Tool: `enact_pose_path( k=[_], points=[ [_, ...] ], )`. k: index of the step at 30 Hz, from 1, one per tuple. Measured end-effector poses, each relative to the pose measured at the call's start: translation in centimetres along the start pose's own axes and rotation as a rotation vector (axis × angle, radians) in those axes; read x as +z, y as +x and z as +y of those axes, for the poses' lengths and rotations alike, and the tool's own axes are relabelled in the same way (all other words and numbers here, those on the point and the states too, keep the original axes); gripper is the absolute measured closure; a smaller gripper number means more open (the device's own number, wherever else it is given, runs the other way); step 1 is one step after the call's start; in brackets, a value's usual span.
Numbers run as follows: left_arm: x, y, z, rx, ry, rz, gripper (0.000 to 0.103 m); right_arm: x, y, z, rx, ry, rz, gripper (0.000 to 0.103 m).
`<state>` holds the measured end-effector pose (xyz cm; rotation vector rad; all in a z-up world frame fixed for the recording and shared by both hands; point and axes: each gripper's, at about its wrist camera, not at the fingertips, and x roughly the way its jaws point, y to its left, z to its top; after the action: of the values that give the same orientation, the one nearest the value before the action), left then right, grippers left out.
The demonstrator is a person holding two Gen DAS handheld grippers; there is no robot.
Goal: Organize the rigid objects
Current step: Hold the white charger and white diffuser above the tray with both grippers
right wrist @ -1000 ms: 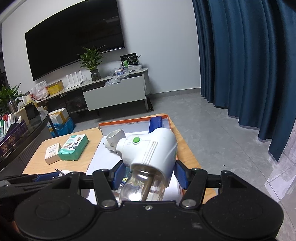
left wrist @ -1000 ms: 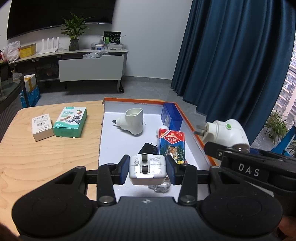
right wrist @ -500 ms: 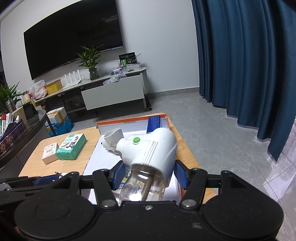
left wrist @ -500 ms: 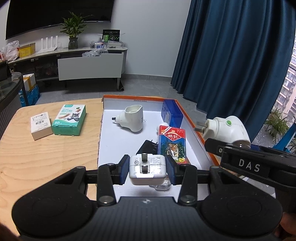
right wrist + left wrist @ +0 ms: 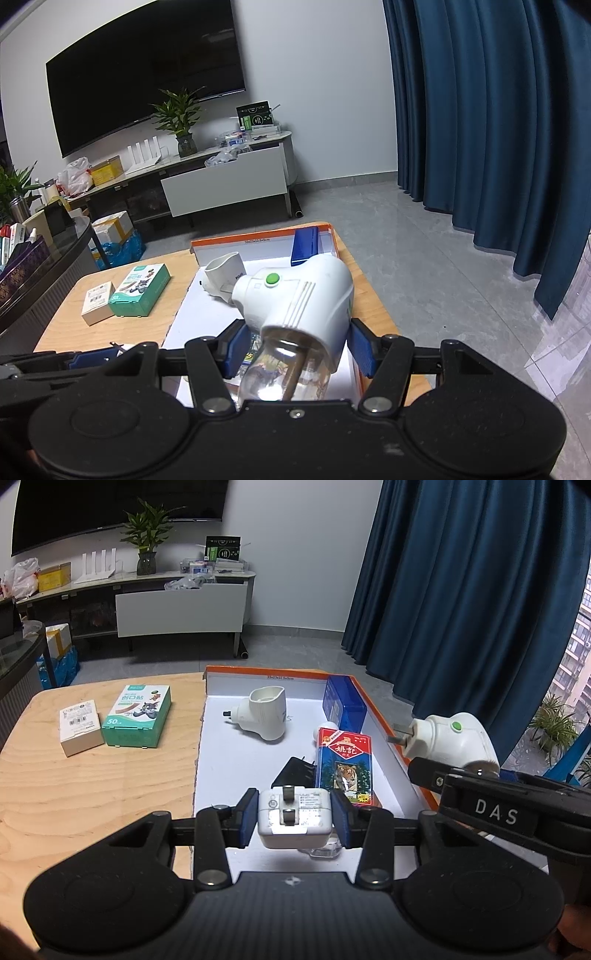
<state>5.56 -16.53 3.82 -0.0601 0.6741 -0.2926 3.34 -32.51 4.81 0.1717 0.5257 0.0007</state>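
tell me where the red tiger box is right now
In the left wrist view the red tiger box lies inside the orange-rimmed tray, right of centre, between the blue box behind it and the black adapter at its left.

"DAS" on right tongs (image 5: 461, 775); "50" on green box (image 5: 137, 716); "No.075" on red box (image 5: 346, 764).

Setting: home living room. Evidence: large wall-mounted television (image 5: 144, 85); low media console (image 5: 207, 184) carrying a potted plant (image 5: 181, 122), white router (image 5: 144, 157) and boxes; floor-length blue curtains (image 5: 491, 129); grey tiled floor (image 5: 406, 236); wooden worktop (image 5: 92, 775); apartment blocks seen through the window (image 5: 576, 646).
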Motion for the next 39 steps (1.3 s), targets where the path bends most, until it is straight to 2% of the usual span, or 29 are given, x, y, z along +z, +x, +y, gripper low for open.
enact_pose_path(
  k=[39],
  points=[
    [-0.2, 0.8, 0.1, -0.008, -0.013, 0.023, 0.060, -0.5, 1.5, 0.2, -0.007, -0.001, 0.033, 0.033]
  ],
)
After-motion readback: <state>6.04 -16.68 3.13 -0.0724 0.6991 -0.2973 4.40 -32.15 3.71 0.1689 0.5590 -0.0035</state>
